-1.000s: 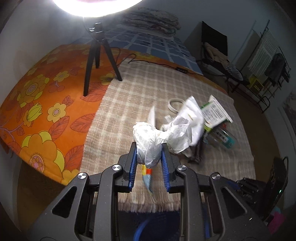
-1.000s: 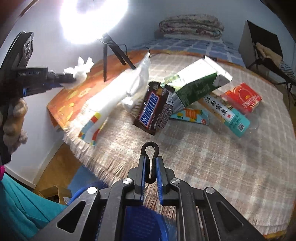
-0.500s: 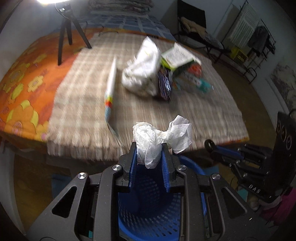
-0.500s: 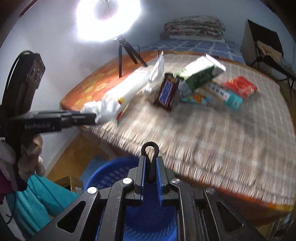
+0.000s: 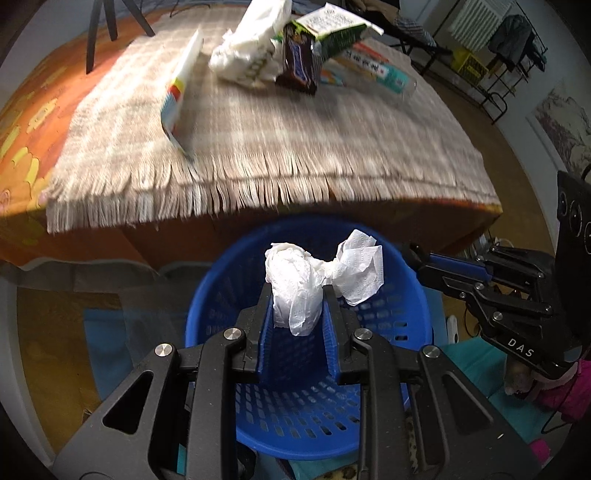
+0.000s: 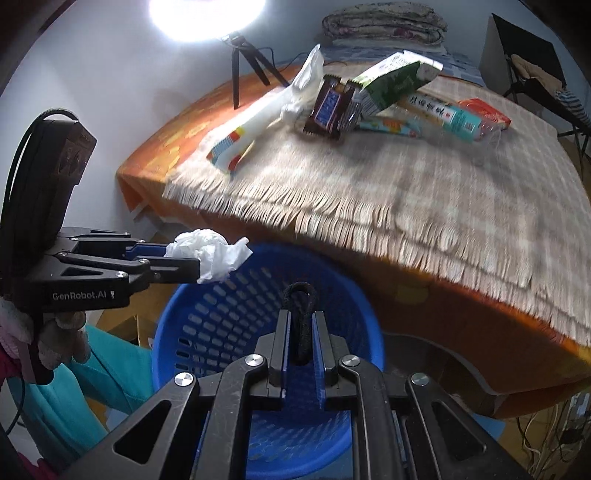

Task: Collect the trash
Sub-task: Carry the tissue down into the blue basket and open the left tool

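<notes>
My left gripper (image 5: 297, 293) is shut on a crumpled white tissue (image 5: 295, 280) and holds it above the open blue perforated basket (image 5: 221, 295); both also show in the right wrist view, the tissue (image 6: 207, 254) over the basket's rim (image 6: 177, 314). My right gripper (image 6: 301, 317) is shut on a black cord loop (image 6: 301, 321), also above the basket. On the table remain a Snickers wrapper (image 5: 299, 62), a green carton (image 5: 332, 33), a white plastic bag (image 5: 251, 55), a flat white packet (image 5: 181, 88) and a teal tube (image 5: 380, 70).
The table with its fringed checked cloth (image 5: 258, 147) stands just beyond the basket. A tripod with a ring light (image 6: 240, 66) stands at the table's far left. A red box (image 6: 484, 110) lies at the far right. Racks and a chair (image 5: 498, 55) stand behind.
Both grippers have pulled back from the table and dropped down over the blue basket, each holding the same thing. The table items have not moved.
</notes>
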Action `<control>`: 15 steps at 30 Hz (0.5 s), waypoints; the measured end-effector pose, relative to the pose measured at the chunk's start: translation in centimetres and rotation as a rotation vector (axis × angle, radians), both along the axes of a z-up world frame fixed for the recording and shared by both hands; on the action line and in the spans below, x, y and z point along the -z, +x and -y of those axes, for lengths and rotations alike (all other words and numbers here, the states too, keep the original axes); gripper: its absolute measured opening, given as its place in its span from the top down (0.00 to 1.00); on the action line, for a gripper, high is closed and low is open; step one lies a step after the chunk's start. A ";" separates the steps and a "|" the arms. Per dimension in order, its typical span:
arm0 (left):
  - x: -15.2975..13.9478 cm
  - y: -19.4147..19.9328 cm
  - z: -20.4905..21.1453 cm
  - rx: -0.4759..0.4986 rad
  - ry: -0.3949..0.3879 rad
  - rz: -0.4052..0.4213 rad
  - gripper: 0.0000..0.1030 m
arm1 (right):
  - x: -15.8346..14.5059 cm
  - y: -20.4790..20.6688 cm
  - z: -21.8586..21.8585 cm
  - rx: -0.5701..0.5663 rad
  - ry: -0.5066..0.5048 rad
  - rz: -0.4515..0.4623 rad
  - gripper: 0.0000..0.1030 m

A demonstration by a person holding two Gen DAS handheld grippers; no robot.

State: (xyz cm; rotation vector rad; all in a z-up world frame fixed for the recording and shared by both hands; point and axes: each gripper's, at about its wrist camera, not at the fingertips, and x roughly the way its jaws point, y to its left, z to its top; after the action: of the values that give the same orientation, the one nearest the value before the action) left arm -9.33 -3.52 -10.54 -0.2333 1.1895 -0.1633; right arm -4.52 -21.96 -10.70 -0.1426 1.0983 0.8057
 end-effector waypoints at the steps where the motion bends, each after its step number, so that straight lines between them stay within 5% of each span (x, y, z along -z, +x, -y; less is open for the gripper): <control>1: 0.2 0.0 0.0 0.003 -0.001 -0.008 0.77 | 0.2 -0.1 -0.1 -0.005 -0.002 -0.006 0.88; 4: 0.7 -0.1 0.0 0.013 -0.006 -0.031 0.77 | 0.7 -0.3 -0.3 -0.012 -0.008 -0.024 0.85; 8: 1.2 -0.1 0.2 0.021 -0.006 -0.050 0.61 | 1.2 -0.6 -0.4 -0.015 -0.004 -0.048 0.72; 12: 1.5 -0.2 0.2 0.020 -0.002 -0.055 0.61 | 1.5 -0.6 -0.5 -0.016 -0.004 -0.058 0.68; 15: 1.6 -0.2 0.0 0.014 -0.002 -0.061 0.61 | 1.5 -0.5 -0.4 -0.010 -0.003 -0.065 0.54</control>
State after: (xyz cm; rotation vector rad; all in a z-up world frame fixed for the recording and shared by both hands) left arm -9.49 -3.49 -12.09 -0.2326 1.2521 -0.1707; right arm -5.00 -21.52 -12.21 -0.1252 1.1607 0.8221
